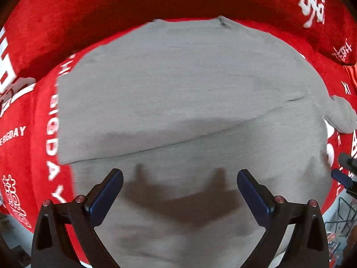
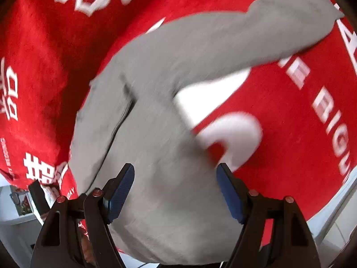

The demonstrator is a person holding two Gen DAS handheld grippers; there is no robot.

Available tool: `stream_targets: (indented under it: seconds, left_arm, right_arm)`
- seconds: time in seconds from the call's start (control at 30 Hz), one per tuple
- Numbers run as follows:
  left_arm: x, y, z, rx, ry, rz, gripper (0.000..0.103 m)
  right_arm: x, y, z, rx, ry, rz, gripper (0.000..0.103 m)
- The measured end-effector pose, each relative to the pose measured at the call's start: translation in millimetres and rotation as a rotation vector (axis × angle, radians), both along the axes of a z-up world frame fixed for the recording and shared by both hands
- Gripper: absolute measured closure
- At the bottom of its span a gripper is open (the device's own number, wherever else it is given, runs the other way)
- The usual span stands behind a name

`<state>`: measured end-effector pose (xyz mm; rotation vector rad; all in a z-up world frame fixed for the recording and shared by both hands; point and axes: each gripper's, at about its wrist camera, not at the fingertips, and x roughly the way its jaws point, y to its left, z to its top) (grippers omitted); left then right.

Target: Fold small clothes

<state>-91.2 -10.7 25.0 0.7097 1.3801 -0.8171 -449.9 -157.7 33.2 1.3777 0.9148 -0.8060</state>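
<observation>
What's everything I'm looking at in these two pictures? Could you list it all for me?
grey garment: one, grey, spread on the red cloth, part of it folded over itself
sleeve: one, grey, stretched out sideways across the red cloth
red cloth: one, red with white lettering, under the garment
clutter: too blurred to name, past the cloth's edge
left gripper: one, black with blue pads, jaws open above the garment, holding nothing
right gripper: one, black with blue pads, jaws open over the garment, holding nothing
</observation>
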Motion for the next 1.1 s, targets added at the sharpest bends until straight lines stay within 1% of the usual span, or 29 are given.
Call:
stream_targets:
  seconds: [0.1, 0.23, 0.3, 0.4, 0.5, 0.57, 0.7, 0.87, 1.03, 1.1]
  left_arm:
    - [-25, -28, -5, 0.013, 0.011, -0.01, 0.001]
    - [-62, -70, -9, 0.017, 0.019, -0.043, 0.001]
    - [-74, -84, -9, 0.015, 0.024, -0.056, 0.001]
    - [-93, -110, -9, 0.012, 0.028, -0.077, 0.001]
    - [-104, -126, -9, 0.007, 0.03, -0.082, 0.001]
    - [-109, -131, -10, 0.003, 0.037, -0.078, 0.001]
    - [-114, -139, -13, 0.008, 0.046, -0.068, 0.001]
    - [-124, -153, -13, 0.025, 0.045, -0.063, 0.001]
    - [-128, -154, -12, 0.028, 0.037, -0.05, 0.001]
    - [-119, -153, -12, 0.031, 0.036, -0.047, 0.001]
  right_arm:
    - [-27, -25, -3, 0.001, -0.004, -0.032, 0.024]
    - [-76, -62, -11, 0.013, -0.045, -0.153, 0.024]
    - [-98, -75, -16, 0.007, -0.053, -0.206, 0.024]
    - [-133, -92, -30, 0.031, -0.071, -0.307, 0.024]
    - [-158, -101, -44, 0.065, -0.108, -0.4, 0.024]
    - [-174, -108, -53, 0.077, -0.151, -0.469, 0.024]
    - [-184, -120, -64, 0.11, -0.271, -0.535, 0.024]
    - [-176, -139, -70, 0.089, -0.333, -0.536, 0.024]
    - [-180, -149, -72, 0.1, -0.413, -0.602, 0.024]
    - [-178, -153, -73, 0.106, -0.425, -0.61, 0.024]
